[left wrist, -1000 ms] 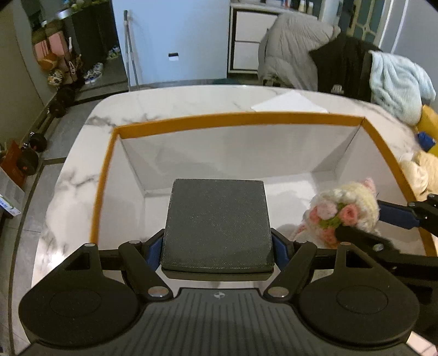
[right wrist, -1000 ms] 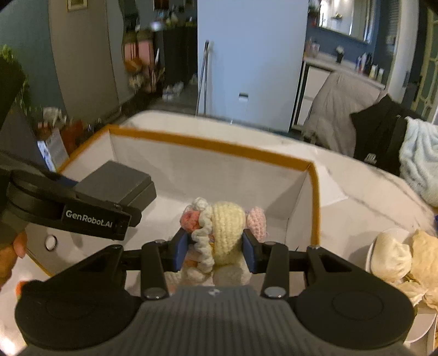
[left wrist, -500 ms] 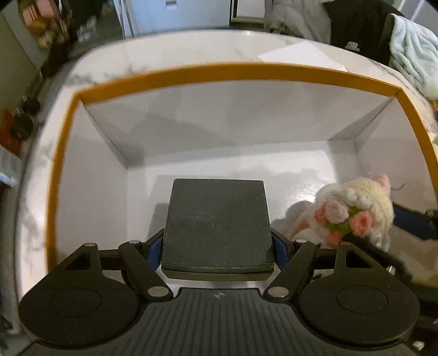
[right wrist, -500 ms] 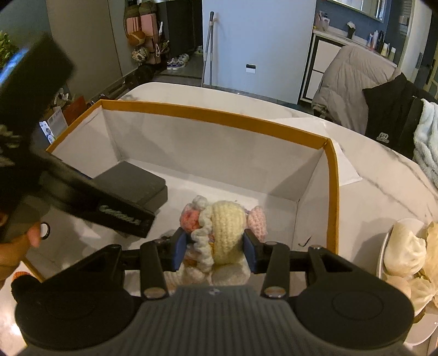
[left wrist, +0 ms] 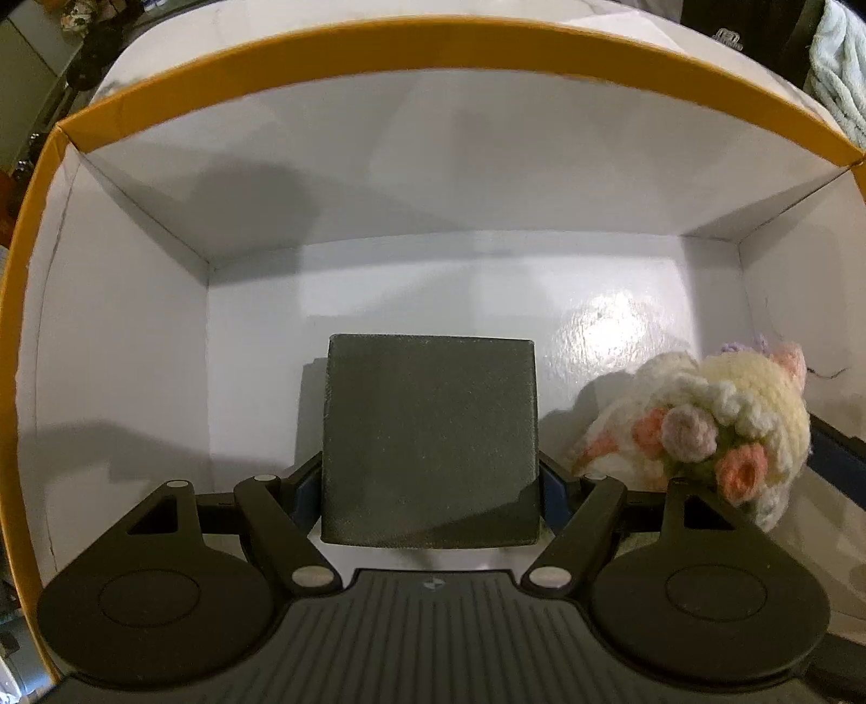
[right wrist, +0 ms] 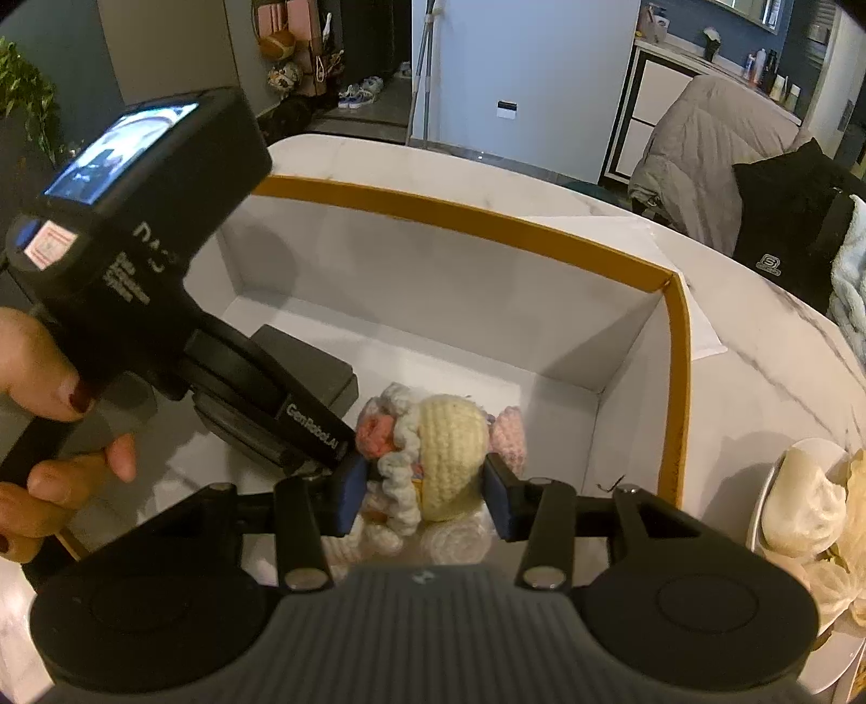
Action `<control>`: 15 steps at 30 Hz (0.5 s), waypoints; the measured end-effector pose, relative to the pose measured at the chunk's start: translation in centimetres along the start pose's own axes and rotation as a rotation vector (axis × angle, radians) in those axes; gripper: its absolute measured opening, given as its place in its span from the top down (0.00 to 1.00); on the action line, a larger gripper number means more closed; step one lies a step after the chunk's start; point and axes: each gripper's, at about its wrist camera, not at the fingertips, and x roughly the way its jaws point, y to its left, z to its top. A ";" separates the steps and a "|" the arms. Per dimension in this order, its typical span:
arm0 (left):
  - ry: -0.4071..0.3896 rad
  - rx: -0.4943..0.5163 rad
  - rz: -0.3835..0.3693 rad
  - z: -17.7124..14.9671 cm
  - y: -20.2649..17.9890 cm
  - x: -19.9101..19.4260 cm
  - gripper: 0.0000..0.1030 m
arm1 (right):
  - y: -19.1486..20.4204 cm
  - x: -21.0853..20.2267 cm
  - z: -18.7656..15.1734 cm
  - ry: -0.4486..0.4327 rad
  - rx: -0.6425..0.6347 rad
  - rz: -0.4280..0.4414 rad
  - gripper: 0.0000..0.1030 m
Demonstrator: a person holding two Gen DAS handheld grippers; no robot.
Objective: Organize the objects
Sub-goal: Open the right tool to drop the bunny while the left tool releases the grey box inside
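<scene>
Releasing: right gripper [right wrist: 422, 495] jaws have just been opening around the crocheted doll [right wrist: 433, 455], now on the box [left wrist: 379, 49] floor.
Lowering: left gripper [left wrist: 430, 487] has sunk deeper, clamping the dark block [left wrist: 430, 438].
Meaning: doll placed; block next.

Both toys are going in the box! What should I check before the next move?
1. Left gripper shut on the dark grey block: ok.
2. Block inside the orange-rimmed box: ok.
3. Block resting on the box floor: cannot tell.
4. Crochet doll inside the box: ok.
5. Right gripper free of the doll: cannot tell; its jaws have just been opening, with the doll between them.
6. Block clear of the doll: ok, bare floor shows between them.
</scene>
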 end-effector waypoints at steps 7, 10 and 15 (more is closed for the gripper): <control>0.001 0.014 -0.008 -1.2 0.9 -0.1 0.14 | -0.6 0.4 0.4 0.028 0.035 0.010 0.50; -0.005 -0.003 -0.035 -1.7 1.6 -0.3 0.13 | -0.7 0.4 0.3 0.028 0.041 0.008 0.48; -0.023 -0.024 -0.060 -2.6 2.8 -0.7 0.12 | -0.7 0.4 0.1 0.026 0.034 -0.005 0.46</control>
